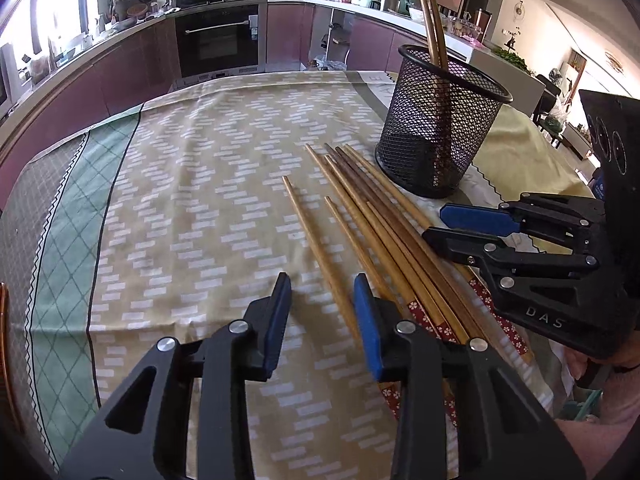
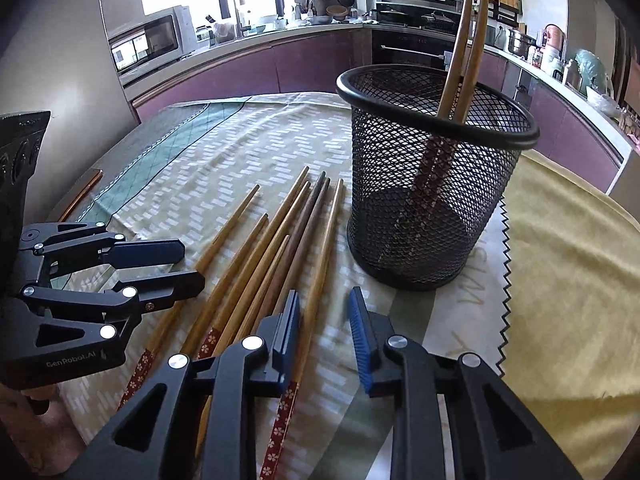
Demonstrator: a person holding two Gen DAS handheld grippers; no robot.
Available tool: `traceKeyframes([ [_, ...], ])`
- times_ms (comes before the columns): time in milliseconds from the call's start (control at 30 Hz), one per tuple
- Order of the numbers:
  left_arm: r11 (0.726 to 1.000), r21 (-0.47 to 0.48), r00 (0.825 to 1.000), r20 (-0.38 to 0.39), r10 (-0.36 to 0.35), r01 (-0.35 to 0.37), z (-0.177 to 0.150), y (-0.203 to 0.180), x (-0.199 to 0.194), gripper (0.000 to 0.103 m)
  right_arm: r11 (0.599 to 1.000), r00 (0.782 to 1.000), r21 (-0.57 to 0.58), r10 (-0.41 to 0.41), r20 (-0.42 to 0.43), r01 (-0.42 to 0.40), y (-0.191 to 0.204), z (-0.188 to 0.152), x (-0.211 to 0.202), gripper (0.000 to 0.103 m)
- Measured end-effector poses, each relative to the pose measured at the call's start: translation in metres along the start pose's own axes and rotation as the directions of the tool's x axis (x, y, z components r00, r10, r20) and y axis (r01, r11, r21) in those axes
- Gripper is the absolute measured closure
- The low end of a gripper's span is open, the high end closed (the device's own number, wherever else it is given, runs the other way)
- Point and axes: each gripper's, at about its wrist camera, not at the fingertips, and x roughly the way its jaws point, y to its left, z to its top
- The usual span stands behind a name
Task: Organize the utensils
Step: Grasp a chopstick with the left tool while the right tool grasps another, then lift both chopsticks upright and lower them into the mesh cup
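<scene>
On the patterned tablecloth, before kitchen counters, lie chopsticks.

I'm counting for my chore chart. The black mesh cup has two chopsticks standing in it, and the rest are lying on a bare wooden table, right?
Almost. The black mesh cup does hold two chopsticks, but the rest lie on a patterned tablecloth, not bare wood. The right wrist view shows the cloth under them clearly, and the left wrist view agrees.
</scene>
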Motion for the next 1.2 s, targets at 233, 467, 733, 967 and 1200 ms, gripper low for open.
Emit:
traceKeyframes([
  [233, 0.999, -0.031, 1.000, 0.000, 0.006, -0.006, 0.004, 0.003, 0.003, 0.090, 0.999, 1.000, 0.032, 0.031, 0.003, -0.031, -0.001, 0.002, 0.002, 0.095],
  [467, 0.998, -0.063, 1.000, 0.011, 0.012, -0.011, 0.001, 0.008, 0.001, 0.095, 0.995, 0.998, 0.075, 0.058, 0.013, -0.059, -0.006, 0.001, -0.001, 0.097],
  [733, 0.998, -0.071, 0.999, 0.047, 0.005, -0.001, -0.003, 0.011, -0.017, 0.095, 0.991, 0.993, 0.075, 0.112, 0.049, -0.115, -0.007, -0.001, -0.016, 0.097],
  [967, 0.996, -0.064, 0.994, 0.091, -0.060, 0.066, 0.004, 0.011, -0.042, 0.095, 0.980, 0.980, 0.081, 0.171, 0.102, -0.179, -0.009, 0.000, -0.036, 0.097],
  [1200, 0.989, -0.038, 0.977, 0.165, -0.138, 0.146, 0.018, 0.007, -0.076, 0.095, 0.970, 0.959, 0.082, 0.208, 0.193, -0.227, -0.016, 0.007, -0.065, 0.097],
])
